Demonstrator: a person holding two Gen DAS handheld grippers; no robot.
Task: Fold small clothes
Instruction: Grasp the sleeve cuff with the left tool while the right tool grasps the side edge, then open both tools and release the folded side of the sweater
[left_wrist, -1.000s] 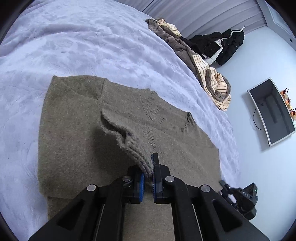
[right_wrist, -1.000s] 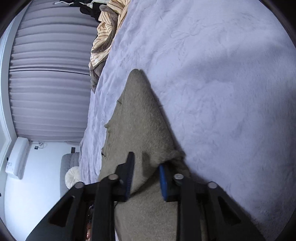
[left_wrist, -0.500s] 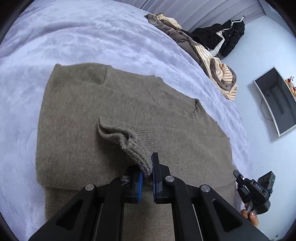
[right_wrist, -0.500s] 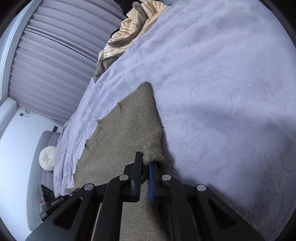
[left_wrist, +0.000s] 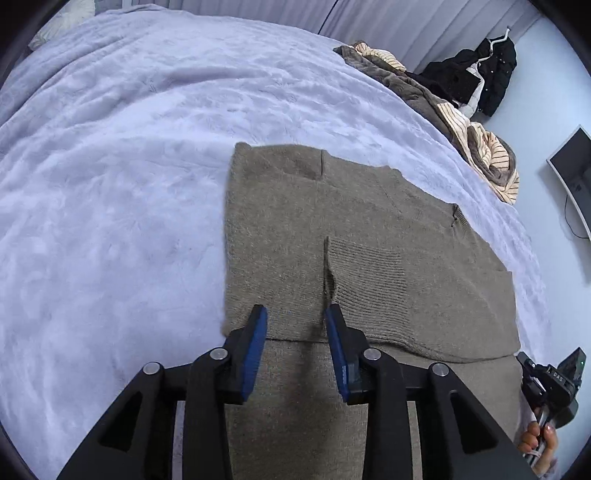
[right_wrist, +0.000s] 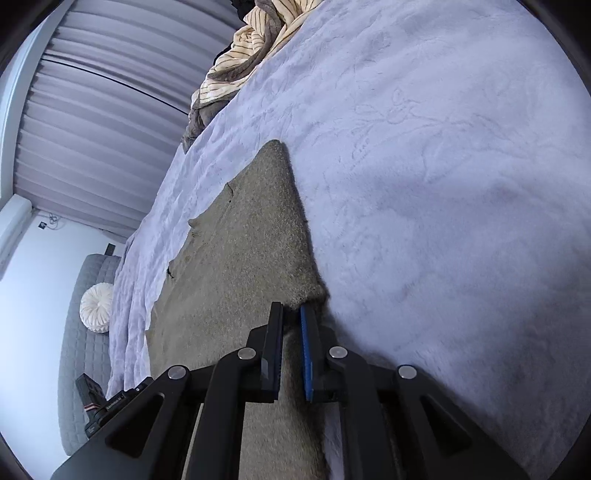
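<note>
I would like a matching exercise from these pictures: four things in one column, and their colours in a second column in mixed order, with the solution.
Things:
1. sweater
2. bed cover
3. jacket
4. round cushion

Colours:
A. black
B. white
C. olive brown
D. pale lilac

Pairs: 1-C, 2-D, 3-A, 4-B

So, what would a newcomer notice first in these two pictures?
First, the brown knitted sweater lying flat on the lilac bedspread, one ribbed cuff folded across its body. Next, the left gripper, jaws opening just off that cuff. A heap of striped and brown clothes lies at the bed's far edge.
</note>
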